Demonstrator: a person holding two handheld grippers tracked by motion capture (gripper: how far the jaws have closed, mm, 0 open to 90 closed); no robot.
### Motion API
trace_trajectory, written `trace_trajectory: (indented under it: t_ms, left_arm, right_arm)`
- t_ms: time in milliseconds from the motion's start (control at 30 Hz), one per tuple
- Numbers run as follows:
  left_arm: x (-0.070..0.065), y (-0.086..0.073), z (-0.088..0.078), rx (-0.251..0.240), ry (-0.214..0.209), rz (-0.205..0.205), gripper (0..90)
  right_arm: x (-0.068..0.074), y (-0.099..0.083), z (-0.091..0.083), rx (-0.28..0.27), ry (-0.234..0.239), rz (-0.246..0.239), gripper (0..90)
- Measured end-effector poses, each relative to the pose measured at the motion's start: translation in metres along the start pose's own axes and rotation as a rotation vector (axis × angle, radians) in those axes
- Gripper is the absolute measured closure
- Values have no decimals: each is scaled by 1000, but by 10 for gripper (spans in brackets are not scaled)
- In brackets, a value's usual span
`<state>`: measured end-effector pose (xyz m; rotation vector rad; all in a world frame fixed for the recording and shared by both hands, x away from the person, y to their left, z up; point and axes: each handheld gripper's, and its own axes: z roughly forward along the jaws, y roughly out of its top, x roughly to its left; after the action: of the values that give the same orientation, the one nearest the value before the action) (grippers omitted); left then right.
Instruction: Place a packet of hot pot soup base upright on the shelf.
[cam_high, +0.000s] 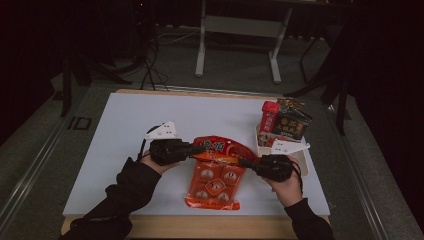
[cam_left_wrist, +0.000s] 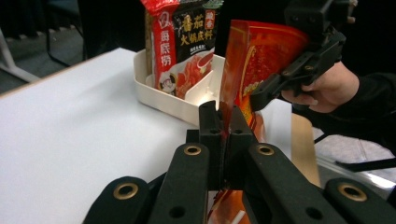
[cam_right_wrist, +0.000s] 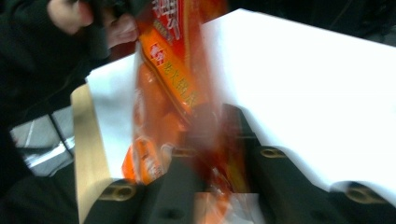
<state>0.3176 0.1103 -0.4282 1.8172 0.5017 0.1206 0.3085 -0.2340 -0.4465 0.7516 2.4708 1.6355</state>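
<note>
On the white table (cam_high: 125, 150), near its front edge, an orange-red snack bag (cam_high: 216, 175) is held between both grippers. From above, the left gripper (cam_high: 192, 150) and right gripper (cam_high: 245, 162) pinch its upper corners. The left gripper view shows its jaws clamped on the bag's edge, plus a white tray (cam_left_wrist: 159, 95) of sauce packets (cam_left_wrist: 187, 42) behind. The blurred right gripper view shows jaws closed on the bag.
</note>
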Motion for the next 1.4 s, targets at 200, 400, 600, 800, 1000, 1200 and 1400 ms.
trace_trajectory:
  t_ms: [200, 400, 600, 800, 1000, 1200, 1400]
  left_arm:
    - [1, 0, -2, 13, 2, 20, 884]
    - [3, -3, -8, 7, -28, -15, 795]
    - [-1, -6, -11, 13, -48, -12, 612]
    - [-6, -12, -13, -7, -55, 6, 405]
    - [-10, -22, -15, -36, -35, 15, 171]
    - [-8, -31, -21, -52, 6, -31, 84]
    - [-8, -45, -27, -46, 20, -68, 84]
  right_arm:
    - [7, 6, -2, 33, -6, -14, 900]
    - [18, 15, -9, 16, 19, -26, 900]
    - [33, 23, -9, 17, 55, -58, 900]
    - [43, 33, -11, 10, 91, -83, 900]
    - [52, 44, -16, -10, 103, -123, 900]
    - [56, 55, -25, -23, 91, -156, 900]
    - [52, 68, -40, -74, 49, -156, 900]
